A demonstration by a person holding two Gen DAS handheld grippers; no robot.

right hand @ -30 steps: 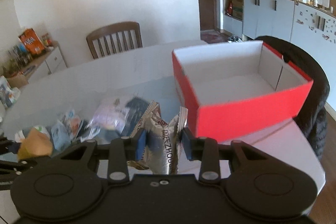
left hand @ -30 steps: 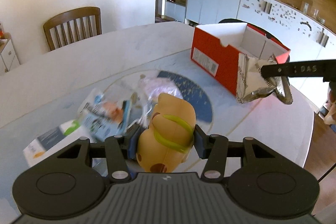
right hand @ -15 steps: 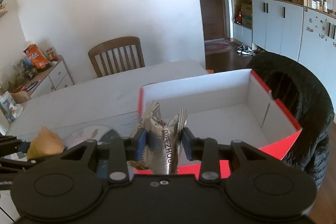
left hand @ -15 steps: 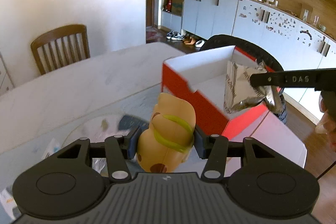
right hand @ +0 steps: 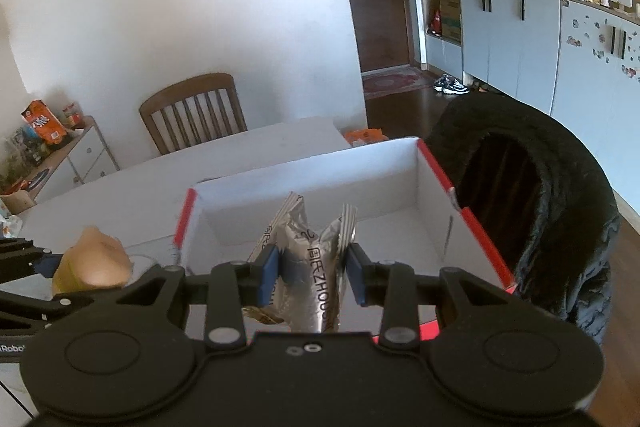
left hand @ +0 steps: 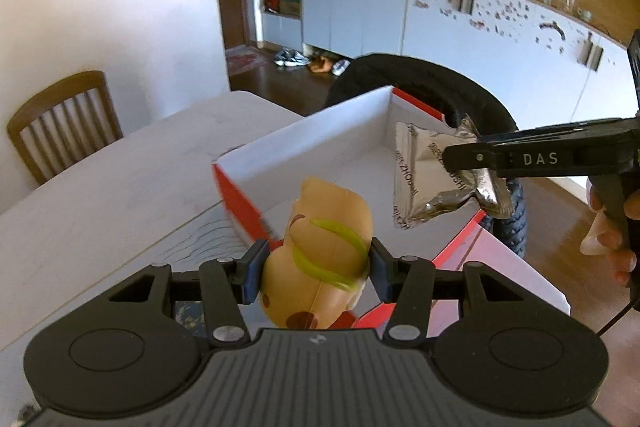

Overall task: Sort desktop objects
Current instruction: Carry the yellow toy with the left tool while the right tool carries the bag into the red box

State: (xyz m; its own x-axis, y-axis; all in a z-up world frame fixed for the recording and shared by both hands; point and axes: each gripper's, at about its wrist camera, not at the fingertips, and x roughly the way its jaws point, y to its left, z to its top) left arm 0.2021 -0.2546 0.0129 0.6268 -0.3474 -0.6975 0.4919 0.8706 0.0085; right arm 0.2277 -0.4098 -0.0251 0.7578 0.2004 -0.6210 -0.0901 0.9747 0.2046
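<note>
A: Starting at the left, what can you read?

B: Little on that side. The left gripper (left hand: 316, 267) carries no legible text; it is clamped on a tan toy (left hand: 320, 259) with a yellow-green band and brown spots. Further right, the silver foil packet (left hand: 432, 179) shows dark print reading "ZHOUSHI" along its side, and the arm of the right gripper (right hand: 312, 275) reads "DAS" in white in the left wrist view.

A: And the right gripper's grip?

B: Its blue pads (right hand: 267, 275) pinch the foil packet (right hand: 312, 267) from both sides, crumpling it.

A: Where do both things sit relative to the box?

B: The red box (left hand: 240, 203), white inside, stands on a pale table (left hand: 120, 195). The toy hangs at its near left corner; the packet hangs above the open interior.

A: The room?

B: A wooden slat-back chair (left hand: 60, 131) stands at the far side of the table against a white wall. A dark door (right hand: 380, 7) follows, then grey-blue cabinets (left hand: 352, 15) with stickers under wooden shelves of jars. A black coat (right hand: 540, 195) drapes just beyond the box, and shoes (left hand: 292, 59) lie on the dark floor.
</note>
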